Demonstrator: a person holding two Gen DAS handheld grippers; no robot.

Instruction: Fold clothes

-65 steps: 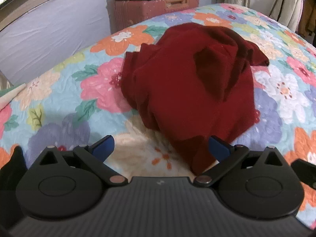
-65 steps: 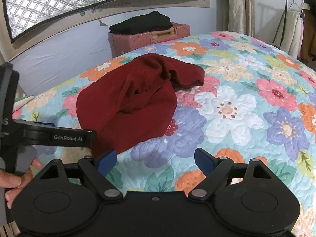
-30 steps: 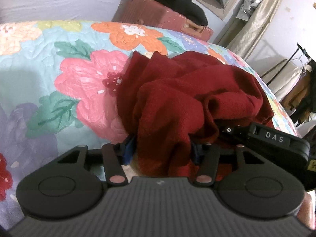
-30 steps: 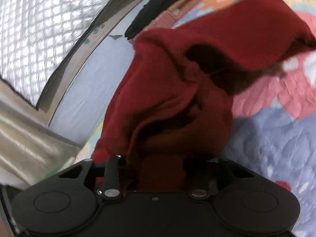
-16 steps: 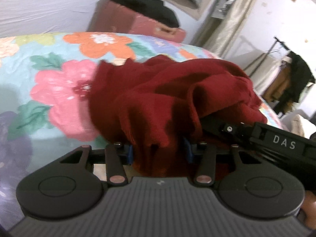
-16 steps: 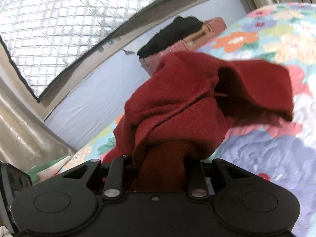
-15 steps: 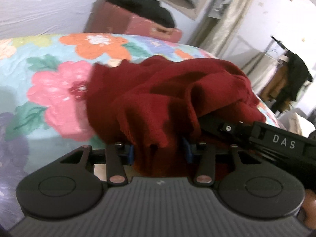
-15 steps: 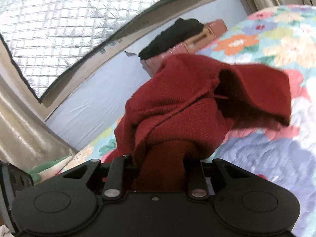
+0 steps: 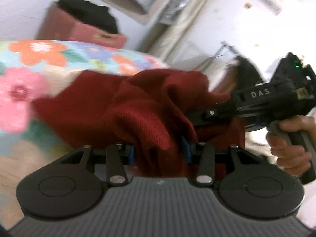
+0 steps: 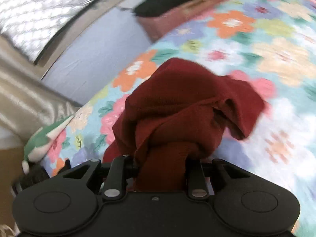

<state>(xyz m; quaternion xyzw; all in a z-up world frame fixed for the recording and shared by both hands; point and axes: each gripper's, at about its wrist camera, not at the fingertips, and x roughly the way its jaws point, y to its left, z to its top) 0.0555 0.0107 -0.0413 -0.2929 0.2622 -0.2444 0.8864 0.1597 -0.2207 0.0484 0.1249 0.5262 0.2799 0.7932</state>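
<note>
Since a second ago, both tongs have hoisted the red garment (image 9: 150,106) further off the floral bed (image 10: 246,39), and the blur suggests brisk motion. The left tongs (image 9: 159,151) are clamped on a bunched fold; the right tongs (image 10: 161,165) grip another wad close by, with the rest drooping toward the quilt. This looks like the opening step: lifting to shake it out. Next, the tongs likely need to spread apart and find true edges.

Floral quilt (image 10: 276,63); pink suitcase (image 9: 79,31), seemingly.
</note>
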